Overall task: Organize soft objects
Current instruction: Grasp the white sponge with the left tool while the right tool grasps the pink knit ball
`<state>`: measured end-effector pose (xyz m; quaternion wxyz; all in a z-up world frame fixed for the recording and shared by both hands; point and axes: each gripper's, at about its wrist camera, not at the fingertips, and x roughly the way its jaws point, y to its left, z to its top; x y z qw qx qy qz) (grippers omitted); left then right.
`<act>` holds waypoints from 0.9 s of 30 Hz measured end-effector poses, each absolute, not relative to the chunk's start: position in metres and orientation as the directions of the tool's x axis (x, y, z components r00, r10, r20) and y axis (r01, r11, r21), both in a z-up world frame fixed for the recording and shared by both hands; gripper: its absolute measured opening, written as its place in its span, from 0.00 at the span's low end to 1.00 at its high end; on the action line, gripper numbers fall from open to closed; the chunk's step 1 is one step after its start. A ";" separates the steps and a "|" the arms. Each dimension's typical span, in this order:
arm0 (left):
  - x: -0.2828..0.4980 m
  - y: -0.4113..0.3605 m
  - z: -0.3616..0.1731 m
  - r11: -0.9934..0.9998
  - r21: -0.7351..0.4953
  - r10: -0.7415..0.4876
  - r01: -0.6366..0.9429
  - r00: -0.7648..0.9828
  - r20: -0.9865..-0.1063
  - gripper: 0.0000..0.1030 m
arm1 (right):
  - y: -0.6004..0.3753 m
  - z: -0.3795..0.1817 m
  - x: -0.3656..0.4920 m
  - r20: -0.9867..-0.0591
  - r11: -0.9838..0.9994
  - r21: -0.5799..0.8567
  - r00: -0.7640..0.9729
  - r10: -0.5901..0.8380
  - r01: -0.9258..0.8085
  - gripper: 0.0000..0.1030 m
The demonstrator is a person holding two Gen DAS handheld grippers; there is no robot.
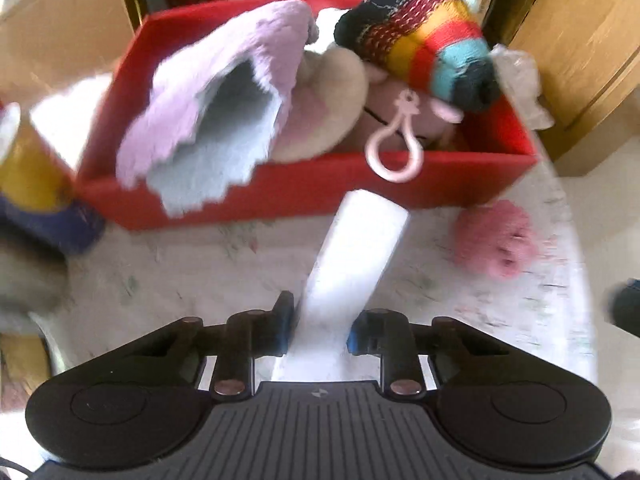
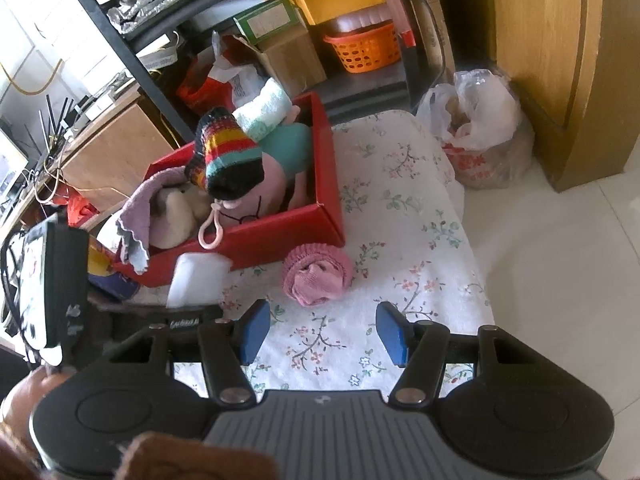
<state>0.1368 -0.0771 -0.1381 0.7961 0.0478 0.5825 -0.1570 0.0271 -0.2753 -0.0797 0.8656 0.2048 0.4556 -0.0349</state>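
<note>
My left gripper [image 1: 322, 320] is shut on one end of a white foam block [image 1: 356, 248]. The block reaches toward the front wall of a red box [image 1: 320, 184] and shows in the right wrist view [image 2: 198, 276] too. The box holds a lilac cloth [image 1: 224, 80], a striped knit hat [image 1: 416, 36] and plush toys with a pink clip ring [image 1: 394, 152]. A pink knit roll [image 2: 318, 274] lies on the floral cloth just outside the box. My right gripper [image 2: 322, 328] hangs open above the cloth, just short of that roll, with nothing between its pads.
A yellow and blue can [image 1: 32, 184] stands left of the box. The floral table cover [image 2: 400, 208] ends at the right, with tiled floor beyond. A plastic bag [image 2: 476, 128], a wooden cabinet [image 2: 560, 60] and shelves with an orange basket [image 2: 364, 50] stand behind.
</note>
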 end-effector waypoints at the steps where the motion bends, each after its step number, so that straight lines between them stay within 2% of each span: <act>1: 0.132 -0.074 -0.135 0.946 -0.132 -0.214 0.295 0.266 -0.940 0.24 | -0.274 -0.080 0.029 -0.802 0.917 0.316 0.584 0.123 0.242 0.28; 6: 0.109 -0.074 -0.132 0.939 -0.147 -0.230 0.312 0.247 -0.941 0.24 | -0.265 -0.097 0.049 -0.829 0.917 0.310 0.543 0.131 0.252 0.28; 21: 0.102 -0.036 -0.118 0.926 -0.239 -0.304 0.292 0.205 -0.930 0.25 | -0.244 -0.145 0.099 -0.867 0.917 0.263 0.490 0.089 0.299 0.29; 27: 0.105 -0.040 -0.124 0.931 -0.218 -0.283 0.292 0.200 -0.938 0.25 | -0.247 -0.156 0.104 -0.883 0.918 0.242 0.464 0.074 0.315 0.15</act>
